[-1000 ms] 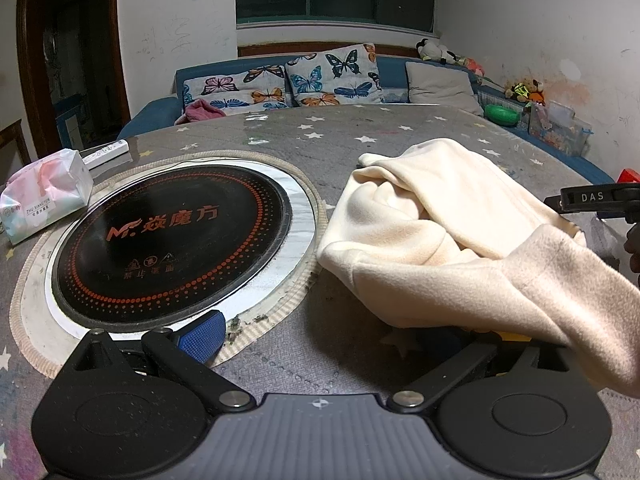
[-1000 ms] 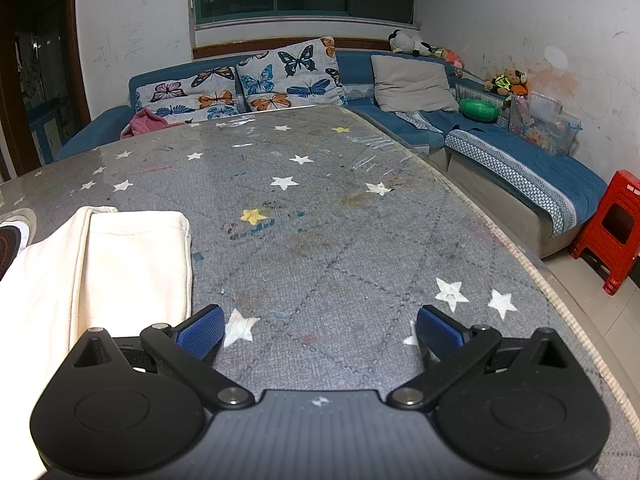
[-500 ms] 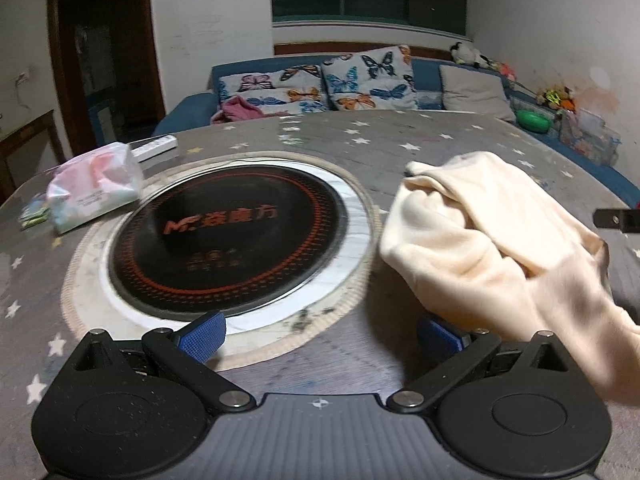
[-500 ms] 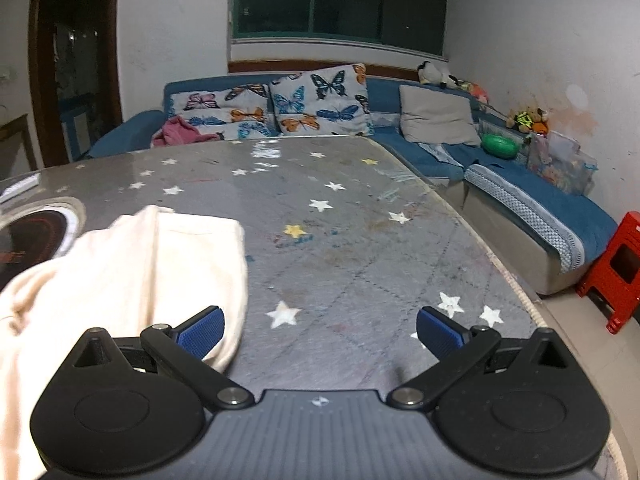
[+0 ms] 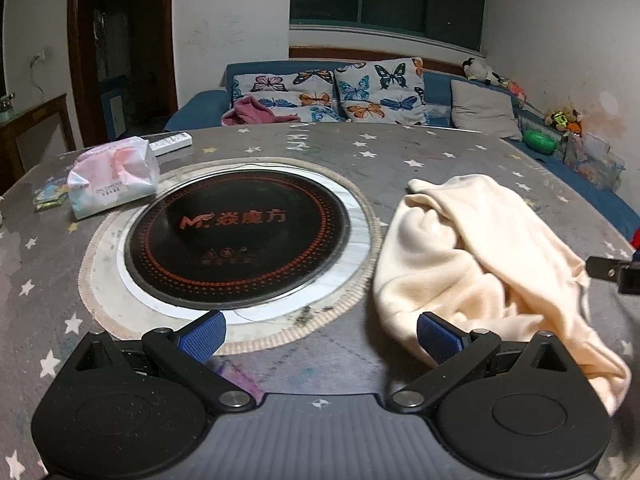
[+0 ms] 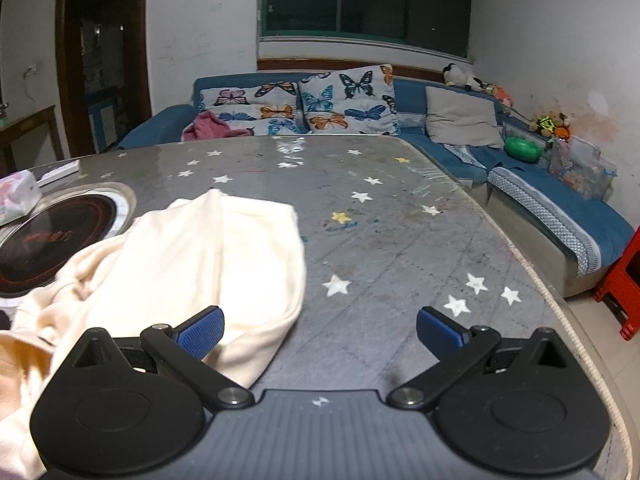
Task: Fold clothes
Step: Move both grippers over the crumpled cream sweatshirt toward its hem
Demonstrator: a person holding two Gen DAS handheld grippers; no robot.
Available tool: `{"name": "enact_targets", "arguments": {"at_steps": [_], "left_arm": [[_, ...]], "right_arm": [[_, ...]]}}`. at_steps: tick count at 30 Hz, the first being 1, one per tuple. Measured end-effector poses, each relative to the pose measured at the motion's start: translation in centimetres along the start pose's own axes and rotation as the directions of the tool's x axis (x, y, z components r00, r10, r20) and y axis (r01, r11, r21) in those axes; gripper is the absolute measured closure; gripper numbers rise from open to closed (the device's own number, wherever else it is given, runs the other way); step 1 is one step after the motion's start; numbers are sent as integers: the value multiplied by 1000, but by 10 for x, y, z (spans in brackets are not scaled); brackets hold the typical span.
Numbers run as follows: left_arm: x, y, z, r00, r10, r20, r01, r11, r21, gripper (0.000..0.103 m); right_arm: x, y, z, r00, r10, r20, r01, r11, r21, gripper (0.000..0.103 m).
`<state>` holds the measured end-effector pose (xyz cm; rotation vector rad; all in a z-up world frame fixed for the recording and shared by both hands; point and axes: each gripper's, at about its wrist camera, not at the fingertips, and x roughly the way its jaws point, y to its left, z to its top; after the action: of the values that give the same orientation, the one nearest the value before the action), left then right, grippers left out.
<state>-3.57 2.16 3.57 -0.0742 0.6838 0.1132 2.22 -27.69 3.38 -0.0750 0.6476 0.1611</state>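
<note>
A cream garment (image 5: 480, 264) lies crumpled on the grey star-patterned table (image 5: 400, 160), to the right of the round black cooktop (image 5: 236, 232). My left gripper (image 5: 320, 334) is open and empty, above the table's near edge, its right finger beside the garment's left hem. In the right wrist view the same garment (image 6: 192, 264) lies at the left. My right gripper (image 6: 320, 332) is open and empty, its left finger over the garment's near right corner. A tip of the right gripper (image 5: 612, 270) shows at the right edge of the left wrist view.
A tissue pack (image 5: 112, 180) and a white remote (image 5: 170, 144) lie left of the cooktop. A blue sofa (image 6: 540, 200) with butterfly cushions (image 6: 344, 100) wraps the far and right sides. A red stool (image 6: 624, 280) stands at the right. The table's rounded edge (image 6: 560, 312) runs close on the right.
My left gripper let go of the garment's sleeve, which dropped onto the pile, and pulled back and up. My right gripper also rose and drew back, showing more of the garment.
</note>
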Motion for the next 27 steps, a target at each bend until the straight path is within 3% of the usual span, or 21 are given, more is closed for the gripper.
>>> {"name": "enact_targets", "arguments": {"at_steps": [27], "left_arm": [[-28, -27, -10, 1000, -22, -11, 22, 999, 33, 0]], "right_arm": [[-46, 29, -33, 996, 81, -27, -82, 996, -19, 0]]}}
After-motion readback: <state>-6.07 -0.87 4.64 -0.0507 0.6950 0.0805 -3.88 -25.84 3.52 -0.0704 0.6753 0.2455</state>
